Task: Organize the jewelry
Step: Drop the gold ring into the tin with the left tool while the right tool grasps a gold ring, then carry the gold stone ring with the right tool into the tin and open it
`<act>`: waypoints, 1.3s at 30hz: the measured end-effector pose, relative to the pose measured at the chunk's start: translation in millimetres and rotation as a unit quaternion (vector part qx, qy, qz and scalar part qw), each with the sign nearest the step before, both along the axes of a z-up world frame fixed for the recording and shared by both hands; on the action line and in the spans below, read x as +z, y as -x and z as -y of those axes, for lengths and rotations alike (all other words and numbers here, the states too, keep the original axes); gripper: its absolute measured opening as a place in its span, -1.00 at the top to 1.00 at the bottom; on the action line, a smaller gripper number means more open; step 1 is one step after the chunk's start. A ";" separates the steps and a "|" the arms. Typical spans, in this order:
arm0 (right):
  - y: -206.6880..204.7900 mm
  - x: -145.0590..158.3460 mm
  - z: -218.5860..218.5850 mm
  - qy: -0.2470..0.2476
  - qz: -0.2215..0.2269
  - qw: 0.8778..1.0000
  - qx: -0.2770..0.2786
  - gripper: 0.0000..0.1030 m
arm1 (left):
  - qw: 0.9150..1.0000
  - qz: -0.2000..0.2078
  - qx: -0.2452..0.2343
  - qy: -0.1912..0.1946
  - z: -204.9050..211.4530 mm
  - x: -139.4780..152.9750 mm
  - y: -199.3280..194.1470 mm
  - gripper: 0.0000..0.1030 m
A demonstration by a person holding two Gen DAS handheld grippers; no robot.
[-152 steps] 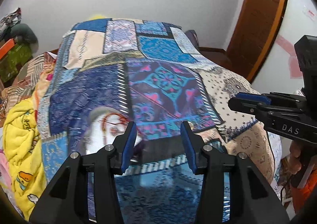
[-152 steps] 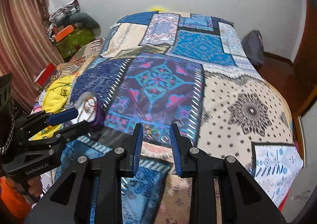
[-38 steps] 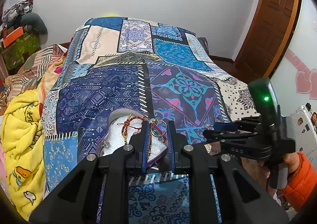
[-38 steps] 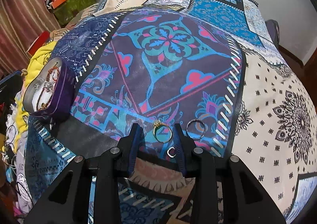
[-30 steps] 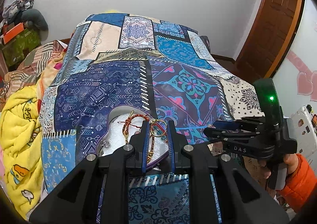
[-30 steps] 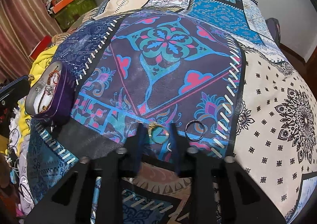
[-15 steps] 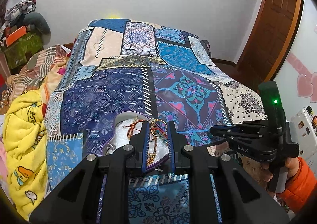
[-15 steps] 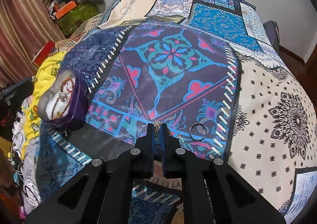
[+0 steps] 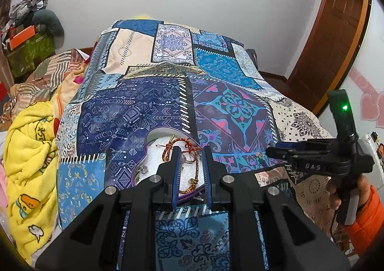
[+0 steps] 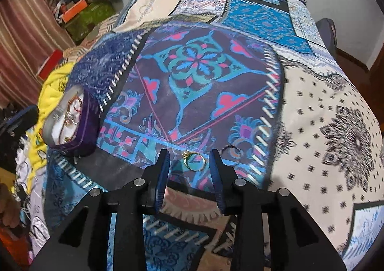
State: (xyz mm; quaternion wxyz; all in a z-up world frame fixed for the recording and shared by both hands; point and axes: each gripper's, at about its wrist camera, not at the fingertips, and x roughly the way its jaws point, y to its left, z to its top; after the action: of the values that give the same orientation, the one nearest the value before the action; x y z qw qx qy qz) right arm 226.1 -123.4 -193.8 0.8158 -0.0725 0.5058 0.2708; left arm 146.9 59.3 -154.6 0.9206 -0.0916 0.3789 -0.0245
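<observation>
A purple jewelry box [image 9: 153, 163] with white padding lies open on the quilt and holds a red cord bracelet [image 9: 189, 146], a beaded strand and small silver pieces. My left gripper [image 9: 190, 158] hovers open over the box with nothing between its fingers. The box also shows in the right wrist view [image 10: 72, 122] at the left. My right gripper [image 10: 189, 158] is open, its fingers either side of a gold ring [image 10: 195, 159] lying on the quilt. A dark thin ring [image 10: 231, 151] lies just right of it. The right gripper shows in the left wrist view [image 9: 276, 151].
The patchwork quilt [image 10: 204, 67] covers the whole bed. A yellow blanket [image 9: 28, 151] is bunched at the left edge. Boxes and clothes [image 9: 26, 38] are piled in the far left corner. A wooden door [image 9: 331, 43] stands at the right.
My right gripper was shut over the gold ring half a second ago and has opened; the ring lies on the quilt between its fingers. My left gripper has opened slightly over the box.
</observation>
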 end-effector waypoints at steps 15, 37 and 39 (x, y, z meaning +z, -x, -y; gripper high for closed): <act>-3.7 -12.2 -0.5 -0.001 0.002 1.000 -0.004 0.80 | 1.000 -0.013 0.008 0.001 -5.3 -9.2 -6.8 0.68; 10.6 63.5 18.7 -0.054 0.067 0.996 -0.017 0.84 | 1.000 0.011 0.007 -0.011 -2.1 10.5 9.1 0.68; 14.6 72.1 11.7 -0.056 0.079 0.995 -0.010 0.84 | 1.000 0.014 0.009 -0.010 -4.3 12.1 10.3 0.68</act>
State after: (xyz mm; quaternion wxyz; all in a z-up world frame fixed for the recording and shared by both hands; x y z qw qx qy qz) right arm 211.6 -135.1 -121.7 0.8587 -0.0426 0.4244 0.2839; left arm 136.6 63.7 -142.4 0.9267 -0.0858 0.3656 -0.0140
